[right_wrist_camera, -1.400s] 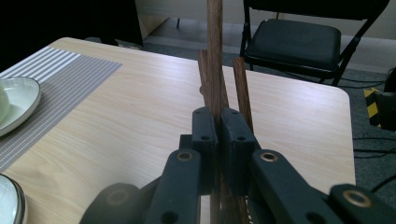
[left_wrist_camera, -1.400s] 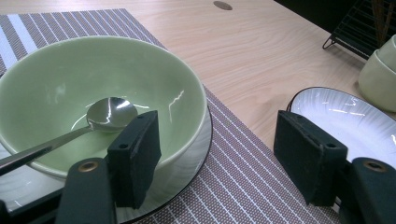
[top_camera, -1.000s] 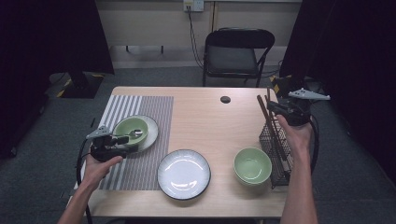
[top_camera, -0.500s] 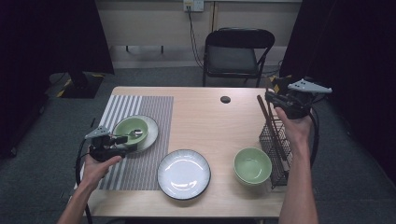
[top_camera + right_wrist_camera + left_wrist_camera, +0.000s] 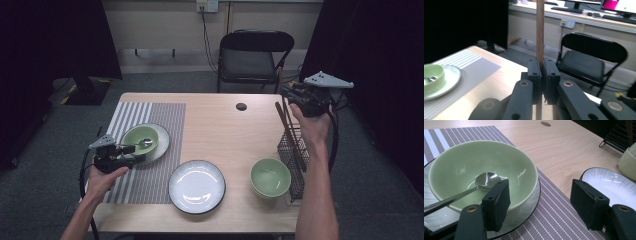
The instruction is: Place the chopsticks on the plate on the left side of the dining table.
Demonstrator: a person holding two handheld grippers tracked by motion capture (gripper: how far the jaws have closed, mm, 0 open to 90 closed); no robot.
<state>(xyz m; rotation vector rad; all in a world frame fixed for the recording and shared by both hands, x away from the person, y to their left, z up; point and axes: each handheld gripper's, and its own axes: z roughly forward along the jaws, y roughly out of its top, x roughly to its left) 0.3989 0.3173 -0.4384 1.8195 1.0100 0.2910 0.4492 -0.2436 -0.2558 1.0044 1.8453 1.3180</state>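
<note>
A green bowl [image 5: 140, 137] with a metal spoon [image 5: 145, 143] in it sits on a plate on the striped placemat [image 5: 150, 112]. My left gripper [image 5: 129, 152] stands open just in front of it. In the left gripper view the spoon [image 5: 485, 180] lies across the bowl [image 5: 461, 162], its handle passing the left jaw, and nothing is between the jaws of my left gripper [image 5: 541, 206]. Over the black wire basket [image 5: 294, 152] at the table's right edge, my right gripper [image 5: 289, 94] is shut on an upright wooden stick [image 5: 540, 30], clamped in the jaws [image 5: 541, 71].
A white plate [image 5: 196, 186] lies front centre, with a second green bowl [image 5: 270, 177] between it and the basket. More brown sticks [image 5: 285, 122] lean out of the basket. A small dark hole [image 5: 241, 106] marks the tabletop. A black folding chair [image 5: 255, 55] stands behind the table.
My right gripper has risen a little with the wooden stick, away from the basket. The left gripper, bowl and spoon have stayed put.
</note>
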